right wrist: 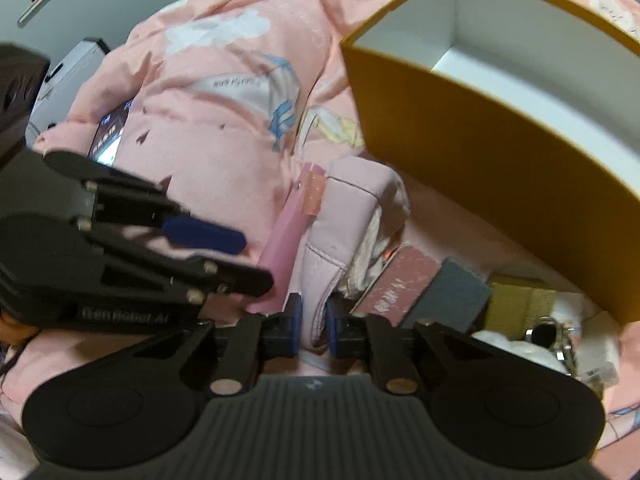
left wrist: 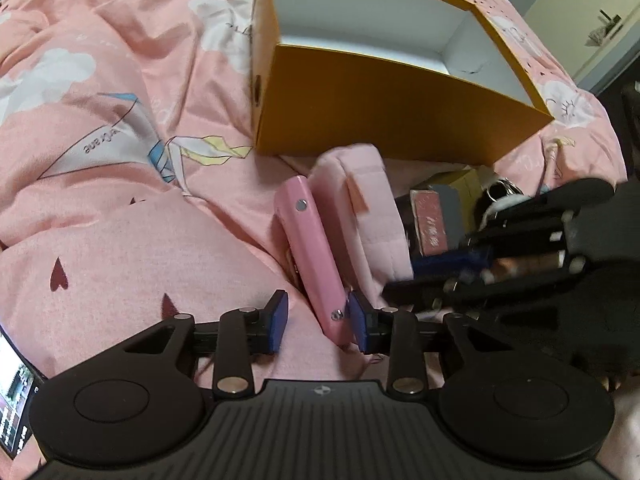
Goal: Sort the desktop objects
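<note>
Pinching the pink pouch point(right wrist: 352, 216) with my right tongs point(right wrist: 311, 326), my left tongs point(left wrist: 318, 320) spread beside the pink case point(left wrist: 316, 256), yellow box point(left wrist: 400, 108) behind.

Bedroom in a home; rumpled bed point(left wrist: 120, 200) fills most of both views, covered in a pink duvet point(right wrist: 224, 152) printed with clouds, hearts and paper planes; lit phone point(right wrist: 110, 138) lies on the bedding at left of the right wrist view; pale wall and cabinet door point(left wrist: 580, 20) at upper right.
</note>
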`<control>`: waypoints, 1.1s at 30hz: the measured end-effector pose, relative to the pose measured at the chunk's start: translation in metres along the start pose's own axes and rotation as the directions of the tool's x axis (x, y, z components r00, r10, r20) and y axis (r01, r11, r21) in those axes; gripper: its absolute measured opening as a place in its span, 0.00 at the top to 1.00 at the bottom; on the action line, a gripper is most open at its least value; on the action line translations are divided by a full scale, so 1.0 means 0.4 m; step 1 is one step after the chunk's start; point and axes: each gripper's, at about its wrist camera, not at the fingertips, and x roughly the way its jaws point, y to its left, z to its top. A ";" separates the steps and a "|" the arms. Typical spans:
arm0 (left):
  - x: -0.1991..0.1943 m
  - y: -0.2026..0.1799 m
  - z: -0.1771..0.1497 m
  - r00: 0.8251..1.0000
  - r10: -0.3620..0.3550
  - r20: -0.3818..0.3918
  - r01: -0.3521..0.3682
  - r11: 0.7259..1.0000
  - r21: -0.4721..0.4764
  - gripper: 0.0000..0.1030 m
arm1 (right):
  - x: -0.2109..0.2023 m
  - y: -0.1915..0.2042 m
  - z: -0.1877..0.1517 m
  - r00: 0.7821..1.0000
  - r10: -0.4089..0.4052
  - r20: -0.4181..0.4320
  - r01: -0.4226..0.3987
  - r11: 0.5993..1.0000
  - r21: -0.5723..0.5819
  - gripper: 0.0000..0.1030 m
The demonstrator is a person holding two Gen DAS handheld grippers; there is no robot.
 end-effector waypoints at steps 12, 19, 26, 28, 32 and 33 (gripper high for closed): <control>0.029 -0.039 -0.021 0.997 0.073 -0.001 -0.073 0.993 0.090 0.74 | -0.128 -0.027 0.045 0.985 -0.037 0.168 0.028 0.998 0.054 0.90; -0.070 -0.013 -0.014 0.996 0.032 0.081 -0.034 0.999 0.018 0.81 | -0.156 -0.011 0.027 0.986 0.035 0.165 -0.052 0.994 0.096 0.90; -0.192 -0.004 0.016 0.992 -0.008 0.127 0.008 1.000 0.000 0.82 | -0.186 -0.033 0.044 0.981 0.148 0.126 -0.170 0.968 0.183 0.90; -0.196 0.006 0.030 0.991 -0.012 0.133 0.014 1.000 -0.010 0.83 | -0.171 -0.053 0.058 0.979 0.172 0.109 -0.194 0.952 0.235 0.90; -0.159 0.018 0.057 0.994 -0.011 0.109 0.014 1.000 -0.023 0.83 | -0.125 -0.098 0.079 0.974 0.205 0.100 -0.226 0.924 0.308 0.90; -0.147 0.018 0.062 0.994 -0.009 0.107 0.011 1.000 -0.024 0.83 | -0.118 -0.103 0.087 0.972 0.209 0.105 -0.232 0.918 0.323 0.90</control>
